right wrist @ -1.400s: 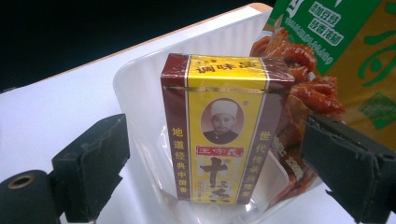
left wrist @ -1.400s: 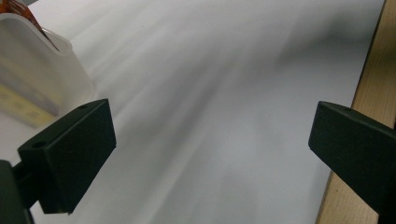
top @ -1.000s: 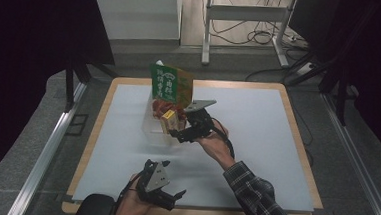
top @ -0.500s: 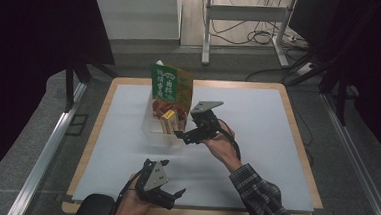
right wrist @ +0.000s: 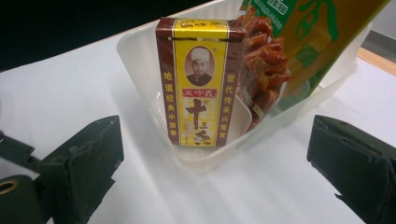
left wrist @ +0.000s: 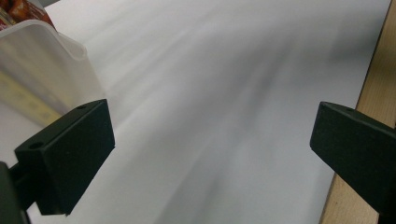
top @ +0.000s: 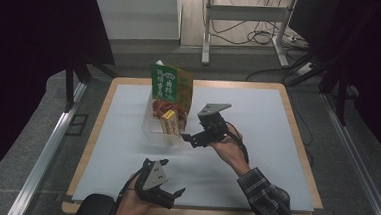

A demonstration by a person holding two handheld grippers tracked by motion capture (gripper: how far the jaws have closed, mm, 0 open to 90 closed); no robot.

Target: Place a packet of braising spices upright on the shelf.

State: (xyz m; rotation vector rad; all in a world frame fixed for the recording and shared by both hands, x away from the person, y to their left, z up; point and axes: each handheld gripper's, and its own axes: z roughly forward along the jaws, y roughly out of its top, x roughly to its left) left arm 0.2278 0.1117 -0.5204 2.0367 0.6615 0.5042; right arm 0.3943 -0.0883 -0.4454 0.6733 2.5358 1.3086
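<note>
- Two grippers in play, both with fingers spread wide and holding nothing.
- Right gripper [top: 192, 137]: raised just off the counter [top: 257, 121], aimed at the tub [top: 158, 134], close beside its near end without touching; grey plate on top, cable looping back over the hand.
- Same right gripper [right wrist: 212, 172] in its own view: fingers [right wrist: 81, 163] parted far to either side of the frame, tub centred in the gap beyond them, nothing between them but bare white surface.
- Left gripper [top: 167, 197]: low at the near edge of the counter, well apart from the tub, held in a hand, pointing out over the white surface.
- Left gripper [left wrist: 210, 158] in its own view: fingers [left wrist: 70, 154] far apart, white sheet between, a corner of the tub [left wrist: 42, 70] at upper left beyond one finger, wooden counter rim at far right.
- Tub: clear plastic, sitting left of centre on the counter.
- Box [right wrist: 198, 79]: yellow and dark red, upright at the near end of the tub, leaning against its wall, printed face toward the right gripper.
- Red snack pack [right wrist: 261, 70]: just behind the box, touching it, inside the tub.
- Green bag [top: 170, 83]: tall, tilted, standing in the far end of the tub, rising well above its rim.
</note>
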